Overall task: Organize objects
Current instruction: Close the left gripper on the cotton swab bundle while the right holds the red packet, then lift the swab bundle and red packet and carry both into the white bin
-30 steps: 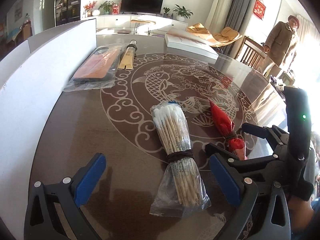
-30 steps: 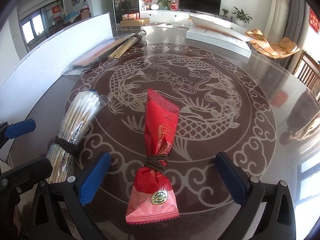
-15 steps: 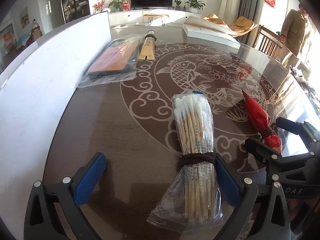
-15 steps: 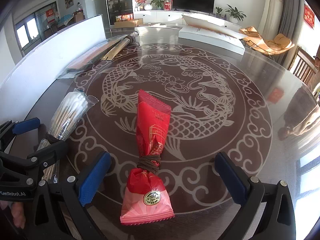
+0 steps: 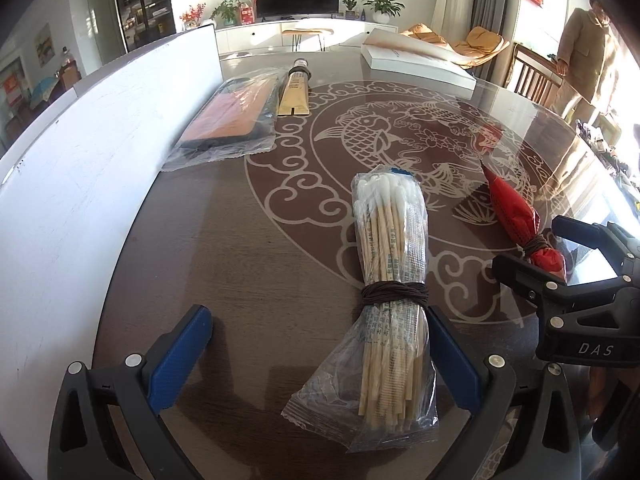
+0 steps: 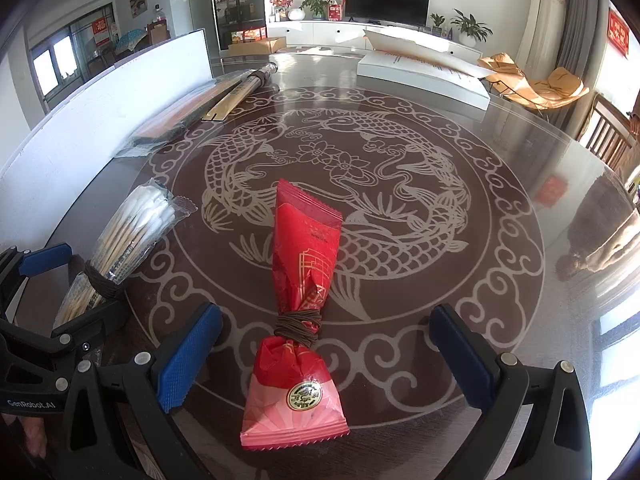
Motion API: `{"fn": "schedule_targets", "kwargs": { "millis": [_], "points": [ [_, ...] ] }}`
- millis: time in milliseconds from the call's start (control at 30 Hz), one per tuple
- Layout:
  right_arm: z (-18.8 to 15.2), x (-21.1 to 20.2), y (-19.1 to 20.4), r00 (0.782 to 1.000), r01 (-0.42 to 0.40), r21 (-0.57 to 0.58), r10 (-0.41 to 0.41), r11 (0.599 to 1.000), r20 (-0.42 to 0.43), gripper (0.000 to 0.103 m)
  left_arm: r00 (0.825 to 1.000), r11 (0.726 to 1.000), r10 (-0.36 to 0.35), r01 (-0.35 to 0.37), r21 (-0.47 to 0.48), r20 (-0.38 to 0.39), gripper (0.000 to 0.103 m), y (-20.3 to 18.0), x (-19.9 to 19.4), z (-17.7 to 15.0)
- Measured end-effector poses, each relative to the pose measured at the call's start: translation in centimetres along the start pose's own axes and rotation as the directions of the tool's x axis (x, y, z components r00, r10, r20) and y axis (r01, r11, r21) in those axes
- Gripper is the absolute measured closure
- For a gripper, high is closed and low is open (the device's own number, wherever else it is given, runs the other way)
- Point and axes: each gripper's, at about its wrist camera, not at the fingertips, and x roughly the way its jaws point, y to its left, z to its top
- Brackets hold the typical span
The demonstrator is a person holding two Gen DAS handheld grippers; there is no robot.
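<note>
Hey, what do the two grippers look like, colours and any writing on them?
Both grippers, left and right, have black plastic frames with silver screws and blue ribbed pads on the fingers. The right one reads "DAS", the left "GenRobot.AI", in white.

Two low wrist fisheyes look forward across the table (image 5: 200,240), side by side; both share the cotton swab bundle (image 5: 390,240) and the red packet (image 6: 304,248).

Sunlit living rm, TV (image 6: 387,2) on white cabinet (image 6: 320,32), orange lounge chair (image 6: 536,84), grey curtains (image 5: 486,4)
</note>
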Motion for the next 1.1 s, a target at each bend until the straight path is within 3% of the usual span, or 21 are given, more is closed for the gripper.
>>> {"fn": "schedule_targets", "kwargs": {
  "millis": [633, 867, 933, 1000, 1033, 1100],
  "points": [
    [0.0, 0.0, 0.0, 1.0, 0.0, 0.0, 0.0, 1.0, 0.0, 0.0, 1.0, 1.0, 0.0, 0.0, 0.002, -0.002, 0.0, 0.0, 0.1, 0.0],
    [0.0, 0.0, 0.0, 1.0, 0.0, 0.0, 0.0, 1.0, 0.0, 0.0, 0.999, 0.997, -0.041, 0.042, 0.063, -0.022, 0.0, -0.6, -0.5, -0.5],
    [0.0, 0.0, 0.0, 1.0, 0.0, 0.0, 0.0, 1.0, 0.0, 0.0, 0.999, 0.997, -0.038, 0.038, 0.063, 0.006, 0.013, -0.7, -0.8, -0.4],
    [0.0, 0.1, 0.0, 1.0, 0.0, 0.0, 0.0, 1.0, 0.0, 0.0, 0.998, 0.996, -0.047, 0.044, 0.08, 0.043, 0.063, -0.7, -1.5, -0.3],
    [0.0, 0.1, 0.0, 1.0, 0.0, 0.0, 0.0, 1.0, 0.0, 0.0, 0.998, 0.995, -0.044, 0.039, 0.087, 0.05, 0.07, -0.8, -1.6, -0.3],
    [0.0, 0.0, 0.0, 1.0, 0.0, -0.001, 0.0, 1.0, 0.0, 0.0, 0.998, 0.995, -0.039, 0.034, 0.092, 0.059, 0.073, -0.8, -1.8, -0.5]
  ]
}}
